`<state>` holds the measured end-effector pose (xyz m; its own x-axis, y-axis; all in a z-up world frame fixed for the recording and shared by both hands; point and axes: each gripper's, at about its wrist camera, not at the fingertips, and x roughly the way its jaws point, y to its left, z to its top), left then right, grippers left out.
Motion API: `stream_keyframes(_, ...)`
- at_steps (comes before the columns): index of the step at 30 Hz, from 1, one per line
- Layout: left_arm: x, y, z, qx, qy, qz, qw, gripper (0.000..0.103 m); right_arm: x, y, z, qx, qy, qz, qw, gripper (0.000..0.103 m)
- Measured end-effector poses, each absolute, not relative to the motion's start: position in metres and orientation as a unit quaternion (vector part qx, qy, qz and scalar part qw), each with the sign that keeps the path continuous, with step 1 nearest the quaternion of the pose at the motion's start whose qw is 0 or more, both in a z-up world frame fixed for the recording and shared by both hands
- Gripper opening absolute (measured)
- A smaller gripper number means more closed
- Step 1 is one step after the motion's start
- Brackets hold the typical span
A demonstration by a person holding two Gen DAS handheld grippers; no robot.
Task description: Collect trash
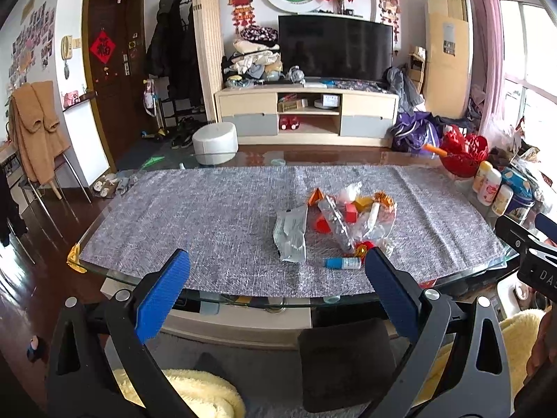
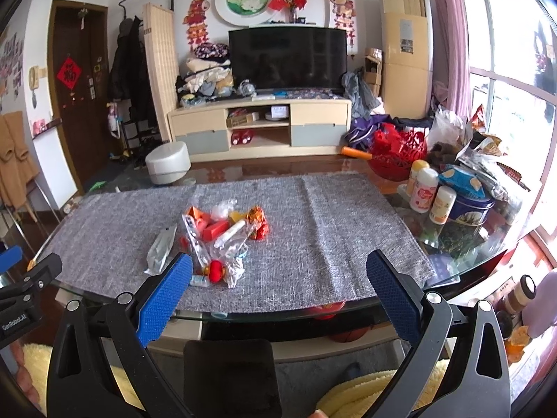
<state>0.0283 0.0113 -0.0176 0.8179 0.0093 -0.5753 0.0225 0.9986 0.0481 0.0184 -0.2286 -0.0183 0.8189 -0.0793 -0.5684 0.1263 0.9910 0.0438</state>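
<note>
Item: glass-topped desk under a grey woven runner, with the trash heaped in one loose pile near the runner's middle, toward the near edge. Contents of pile: a flattened silvery foil pouch on the left flank; crumpled clear plastic wrappers; red and orange scraps of packaging; a white tube-like piece; a small round red object; and a small blue-and-white bottle lying on its side at the near edge. The pieces overlapped and touched one another, so gathering looked possible by scooping or by picking singly. Left tongs: released, blue pads spread wide, empty, held short of the desk edge with the pile ahead and to the right of centre. Right tongs: likewise released and empty, the pile ahead near the left pad. Both appeared poised for a first approach; nothing was yet collected. Non-task goods stood apart at the desk's right end: a red basket, three small bottles and a blue tin, probably to be left alone. No bin or bag was visible.
</note>
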Motion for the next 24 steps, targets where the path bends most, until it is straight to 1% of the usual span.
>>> stream_keyframes(8, 0.054, 0.013, -0.046, 0.044, 0.327, -0.004, 0.944, 0.095, 0.050, -0.227, -0.053, 0.050, 0.344, -0.022, 0.938, 0.100)
stream_keyframes(14, 0.087, 0.019, -0.069, 0.037, 0.354, -0.014, 0.934, 0.095, 0.077, -0.223, -0.084, 0.057, 0.385, -0.018, 0.921, 0.100)
stream_keyframes(18, 0.111, 0.015, -0.085, 0.044, 0.373, -0.023, 0.927, 0.095, 0.094, -0.220, -0.102, 0.056, 0.398, -0.003, 0.916, 0.100)
stream_keyframes(20, 0.122, 0.013, -0.092, 0.048, 0.381, -0.027, 0.923, 0.095, 0.106, -0.218, -0.111, 0.062, 0.404, 0.014, 0.913, 0.094)
stream_keyframes(22, 0.135, 0.011, -0.101, 0.050, 0.391, -0.032, 0.918, 0.095, 0.117, -0.217, -0.120, 0.065, 0.413, 0.028, 0.908, 0.076)
stream_keyframes(23, 0.142, 0.010, -0.107, 0.051, 0.398, -0.035, 0.915, 0.095, 0.124, -0.215, -0.126, 0.065, 0.420, 0.034, 0.904, 0.072)
stream_keyframes(24, 0.146, 0.010, -0.110, 0.052, 0.401, -0.036, 0.914, 0.094, 0.131, -0.214, -0.131, 0.066, 0.427, 0.042, 0.901, 0.065)
